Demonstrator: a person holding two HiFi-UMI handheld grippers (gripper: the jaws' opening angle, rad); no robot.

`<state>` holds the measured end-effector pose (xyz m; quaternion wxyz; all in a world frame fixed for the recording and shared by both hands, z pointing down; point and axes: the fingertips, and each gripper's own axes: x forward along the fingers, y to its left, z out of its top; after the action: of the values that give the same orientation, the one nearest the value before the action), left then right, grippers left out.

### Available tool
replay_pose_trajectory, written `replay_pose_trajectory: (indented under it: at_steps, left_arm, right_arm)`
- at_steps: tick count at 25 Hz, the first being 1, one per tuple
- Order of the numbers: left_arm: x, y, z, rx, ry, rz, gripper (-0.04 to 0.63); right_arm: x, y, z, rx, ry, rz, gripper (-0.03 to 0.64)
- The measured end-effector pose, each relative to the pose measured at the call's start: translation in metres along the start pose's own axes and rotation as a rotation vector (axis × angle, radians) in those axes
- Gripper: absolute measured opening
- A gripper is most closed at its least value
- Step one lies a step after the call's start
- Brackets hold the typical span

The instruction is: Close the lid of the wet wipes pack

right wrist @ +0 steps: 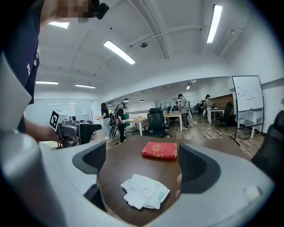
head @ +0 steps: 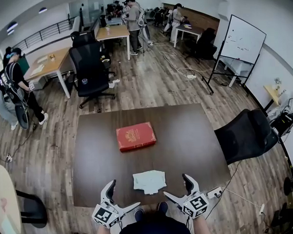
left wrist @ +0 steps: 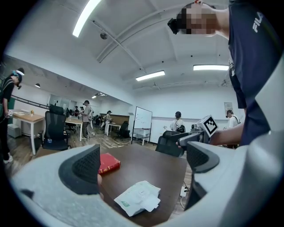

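Bare table (head: 195, 136) lies all around the wet wipes pack (head: 149, 181). The red book (head: 136, 136) sits farther back, well apart.

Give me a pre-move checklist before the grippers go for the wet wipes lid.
1. Left gripper jaws apart, holding nothing: ok.
2. Right gripper jaws apart, holding nothing: ok.
3. Wet wipes pack lies flat on the table near its front edge, ahead of both grippers and untouched: ok.
4. Red book sits farther back, apart from the pack, out of the approach: ok.
5. Lid open or shut, and which side its flap hinges on: cannot tell.
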<state>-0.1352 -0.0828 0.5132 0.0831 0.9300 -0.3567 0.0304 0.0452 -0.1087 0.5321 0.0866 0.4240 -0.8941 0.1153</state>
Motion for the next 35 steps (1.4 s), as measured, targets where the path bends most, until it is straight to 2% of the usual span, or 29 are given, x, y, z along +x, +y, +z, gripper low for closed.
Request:
replay_pose_trajectory:
  at_steps: [8, 13, 16, 22, 27, 32, 35]
  left_arm:
    - [0.026, 0.018, -0.010, 0.045, 0.023, 0.045, 0.595]
    - [0.038, 0.020, -0.026, 0.076, 0.089, 0.030, 0.595]
    - [0.044, 0.023, -0.037, 0.134, 0.143, 0.006, 0.595]
    - [0.061, 0.029, -0.071, 0.299, 0.309, -0.058, 0.595]
    - [0.077, 0.026, -0.118, 0.429, 0.479, -0.163, 0.595]
    - [0.092, 0.030, -0.162, 0.526, 0.635, -0.291, 0.591]
    - [0.102, 0.034, -0.182, 0.568, 0.696, -0.335, 0.580]
  right_arm:
    - [0.016, -0.026, 0.001, -0.013, 0.004, 0.058, 0.526]
    - [0.022, -0.029, -0.003, -0.023, 0.017, 0.089, 0.526]
    - [0.025, -0.031, -0.008, -0.042, 0.042, 0.091, 0.525]
    - [0.032, -0.033, -0.017, -0.006, 0.053, 0.104, 0.525]
    - [0.032, -0.035, -0.022, -0.003, 0.064, 0.114, 0.523]
    - [0.032, -0.029, -0.033, 0.000, 0.084, 0.120, 0.523]
    - [0.032, -0.028, -0.037, -0.001, 0.101, 0.117, 0.522]
